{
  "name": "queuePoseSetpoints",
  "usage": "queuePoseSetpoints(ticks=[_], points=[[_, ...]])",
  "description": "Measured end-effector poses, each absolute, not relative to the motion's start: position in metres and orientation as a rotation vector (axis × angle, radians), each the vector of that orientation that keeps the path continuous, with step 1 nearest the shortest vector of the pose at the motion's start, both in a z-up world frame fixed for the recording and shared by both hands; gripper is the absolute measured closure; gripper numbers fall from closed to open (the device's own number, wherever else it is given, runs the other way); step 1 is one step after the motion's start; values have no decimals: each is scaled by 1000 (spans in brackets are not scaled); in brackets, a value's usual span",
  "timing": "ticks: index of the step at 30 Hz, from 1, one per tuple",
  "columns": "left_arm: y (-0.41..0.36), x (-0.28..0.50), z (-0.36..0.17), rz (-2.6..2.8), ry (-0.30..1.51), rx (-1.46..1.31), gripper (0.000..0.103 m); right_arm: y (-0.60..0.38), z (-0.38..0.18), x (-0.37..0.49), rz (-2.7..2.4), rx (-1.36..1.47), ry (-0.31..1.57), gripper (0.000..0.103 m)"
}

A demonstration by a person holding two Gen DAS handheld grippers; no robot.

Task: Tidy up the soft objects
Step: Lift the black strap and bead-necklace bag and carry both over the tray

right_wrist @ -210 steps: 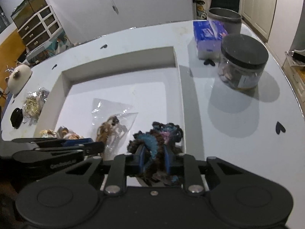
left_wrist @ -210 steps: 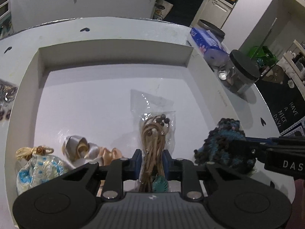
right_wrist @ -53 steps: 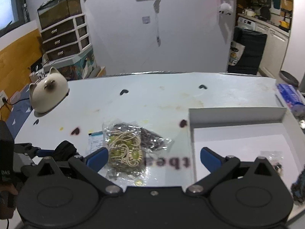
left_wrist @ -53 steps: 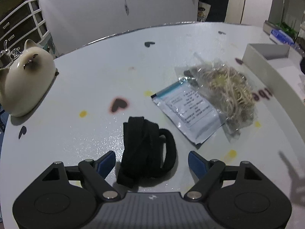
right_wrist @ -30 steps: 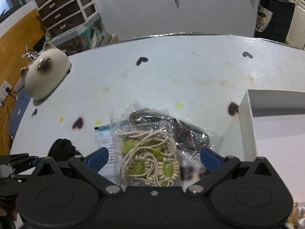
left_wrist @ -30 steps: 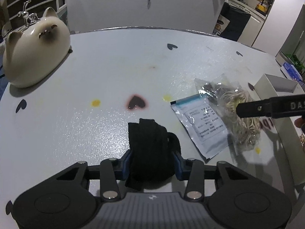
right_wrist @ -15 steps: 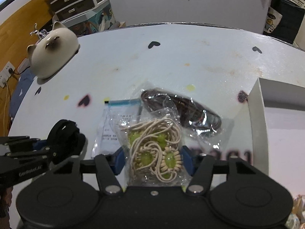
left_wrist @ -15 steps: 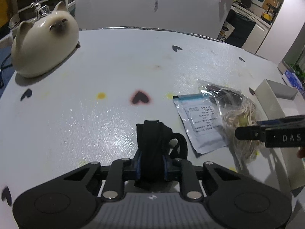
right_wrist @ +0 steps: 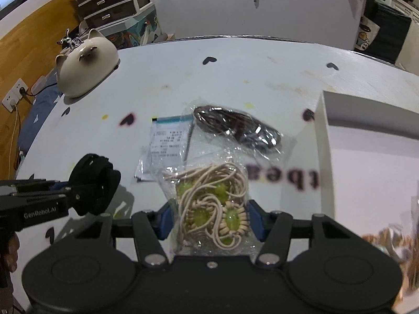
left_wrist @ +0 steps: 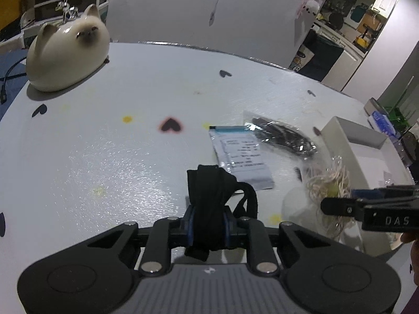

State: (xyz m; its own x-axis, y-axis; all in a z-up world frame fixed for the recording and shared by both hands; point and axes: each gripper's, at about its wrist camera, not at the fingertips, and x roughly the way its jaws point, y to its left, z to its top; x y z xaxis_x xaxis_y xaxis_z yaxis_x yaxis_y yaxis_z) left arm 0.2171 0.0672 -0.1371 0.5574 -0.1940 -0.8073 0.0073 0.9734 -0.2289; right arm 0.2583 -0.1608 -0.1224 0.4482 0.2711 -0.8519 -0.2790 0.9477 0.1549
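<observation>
My left gripper (left_wrist: 208,218) is shut on a black fabric band (left_wrist: 212,198) and holds it just above the white table; the band also shows in the right wrist view (right_wrist: 94,183). My right gripper (right_wrist: 209,219) is shut on a clear bag of beige cord with green beads (right_wrist: 212,204), lifted off the table; that bag shows blurred in the left wrist view (left_wrist: 327,183). A clear bag of dark items (right_wrist: 235,125) and a flat white packet (right_wrist: 167,141) lie on the table beyond. The white tray (right_wrist: 324,141) stands at the right.
A cream ceramic cat (right_wrist: 83,65) sits at the table's far left, also in the left wrist view (left_wrist: 65,49). Heart stickers dot the table (left_wrist: 104,136). A blue tissue pack (left_wrist: 383,123) lies beyond the tray. The table's near edge runs close to the left gripper.
Both grippers closed and rose: the left took hold of the black band, the right closed on the cord bag and lifted it off the table toward the tray side.
</observation>
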Motion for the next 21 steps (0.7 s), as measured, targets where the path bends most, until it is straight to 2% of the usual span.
queuePoseSetpoints(ticks=[21], points=[[19,171,-73,-162,803,-273,82,-226,-72,204,287,136,919,45]])
